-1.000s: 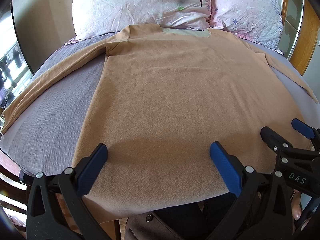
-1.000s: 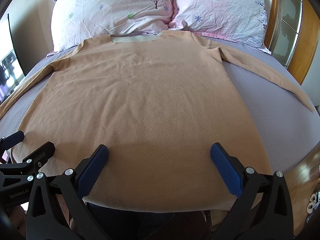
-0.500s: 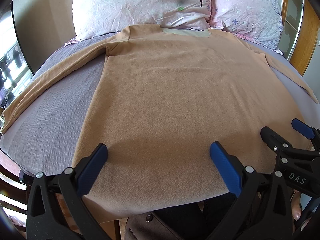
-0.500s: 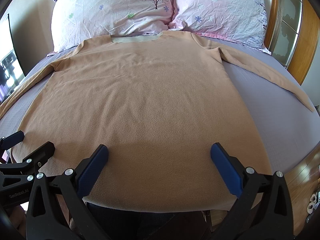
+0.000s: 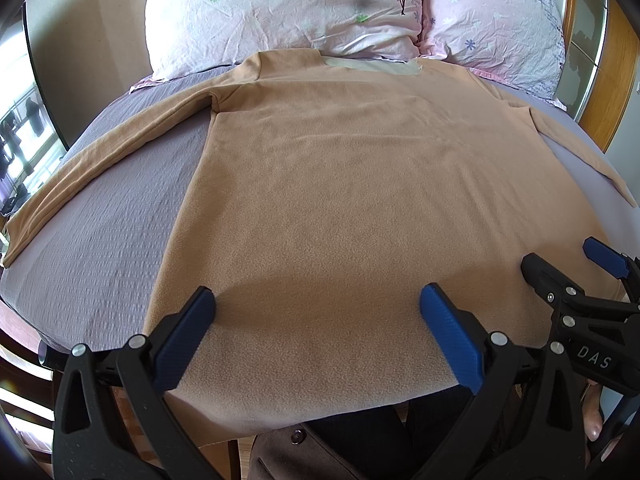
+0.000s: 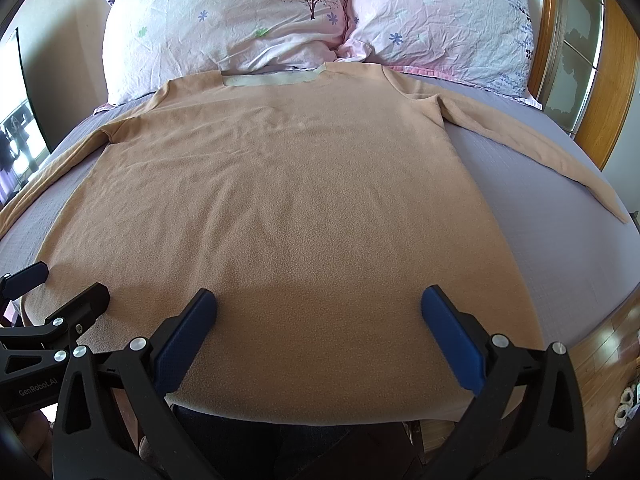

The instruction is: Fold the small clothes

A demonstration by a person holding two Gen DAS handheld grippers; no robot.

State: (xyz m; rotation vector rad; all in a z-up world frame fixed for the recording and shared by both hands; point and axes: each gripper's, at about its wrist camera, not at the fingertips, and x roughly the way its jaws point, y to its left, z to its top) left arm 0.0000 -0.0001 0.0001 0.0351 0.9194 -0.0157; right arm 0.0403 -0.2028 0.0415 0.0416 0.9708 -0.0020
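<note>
A tan long-sleeved shirt lies flat on the bed, collar toward the pillows, both sleeves spread outward; it also shows in the right wrist view. My left gripper is open and empty, hovering over the hem on the shirt's left part. My right gripper is open and empty over the hem on the right part. Each gripper shows at the edge of the other's view: the right one and the left one. The left sleeve runs to the bed's left edge, the right sleeve to the right.
The grey-purple bed sheet lies under the shirt. Two floral pillows lie at the head. A wooden headboard frame stands at the right. The person's dark clothing is at the bed's near edge.
</note>
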